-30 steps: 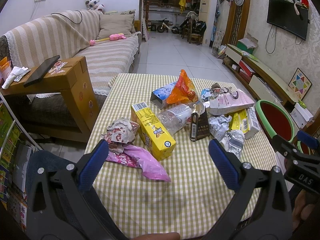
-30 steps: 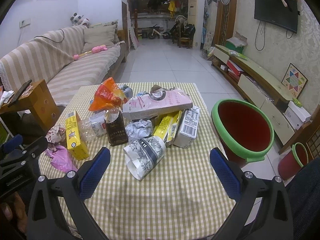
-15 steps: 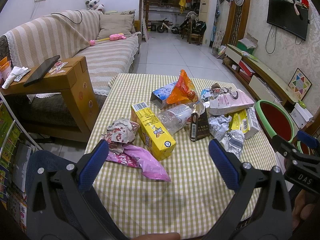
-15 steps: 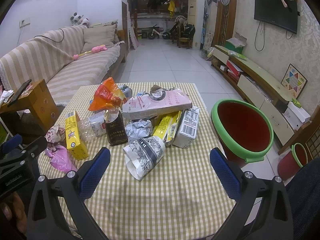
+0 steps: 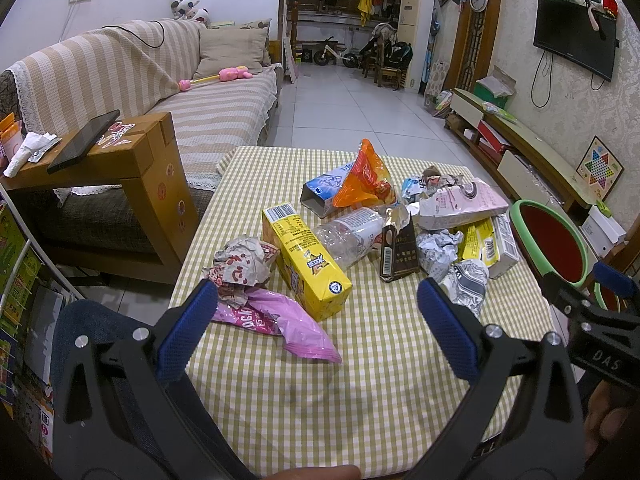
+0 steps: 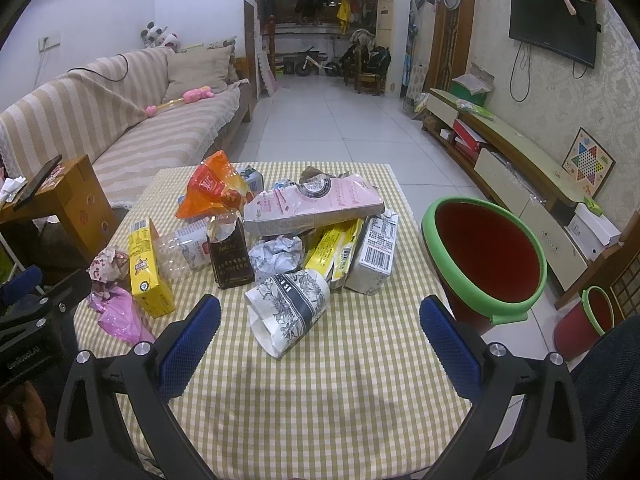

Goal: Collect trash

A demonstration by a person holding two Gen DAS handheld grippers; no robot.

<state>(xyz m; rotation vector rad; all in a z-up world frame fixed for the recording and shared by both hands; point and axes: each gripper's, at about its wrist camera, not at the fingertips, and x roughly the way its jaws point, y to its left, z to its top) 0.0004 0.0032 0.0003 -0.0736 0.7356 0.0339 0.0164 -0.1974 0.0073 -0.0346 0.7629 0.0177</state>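
Note:
A pile of trash lies on the checked table [image 5: 360, 380]: a yellow carton [image 5: 306, 260], a pink wrapper [image 5: 280, 322], crumpled paper [image 5: 240, 258], a clear bottle [image 5: 348, 234], an orange bag [image 5: 362, 178] and a pink box [image 5: 460, 204]. In the right wrist view a patterned paper cup [image 6: 286, 312] lies nearest. The red bin with a green rim [image 6: 486, 254] stands at the table's right edge. My left gripper [image 5: 318, 328] is open and empty over the near left of the table. My right gripper [image 6: 320, 332] is open and empty, just short of the cup.
A striped sofa [image 5: 140, 80] and a wooden side table [image 5: 120, 160] stand to the left. A low TV bench [image 6: 520, 168] runs along the right wall. A smaller red bin [image 6: 588, 320] stands on the floor at the right.

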